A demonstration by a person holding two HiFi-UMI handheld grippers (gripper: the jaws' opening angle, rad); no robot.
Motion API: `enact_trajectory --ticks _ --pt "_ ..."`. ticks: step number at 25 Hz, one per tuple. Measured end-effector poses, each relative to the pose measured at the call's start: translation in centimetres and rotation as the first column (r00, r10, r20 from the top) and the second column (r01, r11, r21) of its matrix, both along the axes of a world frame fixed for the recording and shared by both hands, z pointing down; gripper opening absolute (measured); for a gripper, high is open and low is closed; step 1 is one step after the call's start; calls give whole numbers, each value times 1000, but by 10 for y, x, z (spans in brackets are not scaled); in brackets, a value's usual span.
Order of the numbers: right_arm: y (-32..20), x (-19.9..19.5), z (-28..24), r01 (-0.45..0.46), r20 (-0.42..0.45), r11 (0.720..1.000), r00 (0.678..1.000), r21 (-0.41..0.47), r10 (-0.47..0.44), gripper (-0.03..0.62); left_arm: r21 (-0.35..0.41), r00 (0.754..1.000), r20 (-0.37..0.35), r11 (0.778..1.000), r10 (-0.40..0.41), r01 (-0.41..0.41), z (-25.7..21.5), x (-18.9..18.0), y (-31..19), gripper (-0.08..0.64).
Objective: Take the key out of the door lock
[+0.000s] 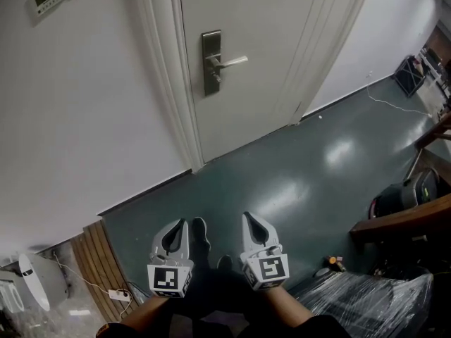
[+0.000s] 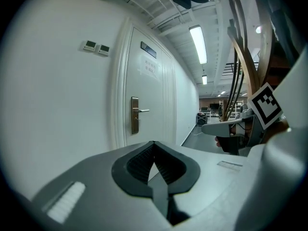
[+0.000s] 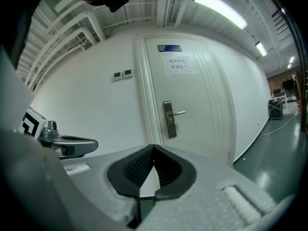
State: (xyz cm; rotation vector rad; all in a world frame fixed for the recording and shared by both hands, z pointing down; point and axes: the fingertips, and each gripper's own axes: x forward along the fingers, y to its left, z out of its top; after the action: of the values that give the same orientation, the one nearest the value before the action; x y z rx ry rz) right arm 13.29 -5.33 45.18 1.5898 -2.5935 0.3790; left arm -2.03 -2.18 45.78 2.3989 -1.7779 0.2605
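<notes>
White door ahead, dark green floor below, left gripper and right gripper side by side, both closed tight with nothing inside, far from metal lock plate and its handle, key too small to make out.

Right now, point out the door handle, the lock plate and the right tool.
door handle (image 1: 236, 61), head view, middle of the lever.
lock plate (image 1: 211, 83), head view, lower part, below the lever.
right tool (image 1: 248, 218), head view, between its closed tips.
</notes>
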Motion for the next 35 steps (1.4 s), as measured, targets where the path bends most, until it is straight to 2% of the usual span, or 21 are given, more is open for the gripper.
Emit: enact_trajectory --ticks 8,12,15,19,22,26,29,35 --pt "-62 0 1 -66 -55 998 996 1 66 -6 36 994 -30 994 102 -101 -7 8 -90 15" --pt "-98 -12 -3 -82 -71 996 994 15 83 -6 40 991 -29 991 132 -130 1 -4 -131 15" --pt "-122 -24 -10 -106 -78 994 991 -1 106 -6 54 987 -39 987 154 -152 -11 -11 -158 15" --pt "-152 -37 -3 -119 -99 993 988 -11 118 -6 52 983 -42 983 179 -177 -4 -26 -191 15" --pt "-172 -48 -9 -135 -96 991 987 -15 133 -6 64 981 -57 982 183 -179 -5 -39 -212 15" --pt "-191 -59 -21 -150 -88 989 985 3 149 -6 69 984 -42 983 175 -172 -2 -57 -229 15" --pt "-202 -61 -25 -142 -74 990 987 25 143 -6 72 984 -65 984 168 -164 -5 -61 -237 15" --pt "-235 -63 -22 -105 -62 994 992 28 107 -6 81 988 -65 988 137 -132 -8 -67 -259 15"
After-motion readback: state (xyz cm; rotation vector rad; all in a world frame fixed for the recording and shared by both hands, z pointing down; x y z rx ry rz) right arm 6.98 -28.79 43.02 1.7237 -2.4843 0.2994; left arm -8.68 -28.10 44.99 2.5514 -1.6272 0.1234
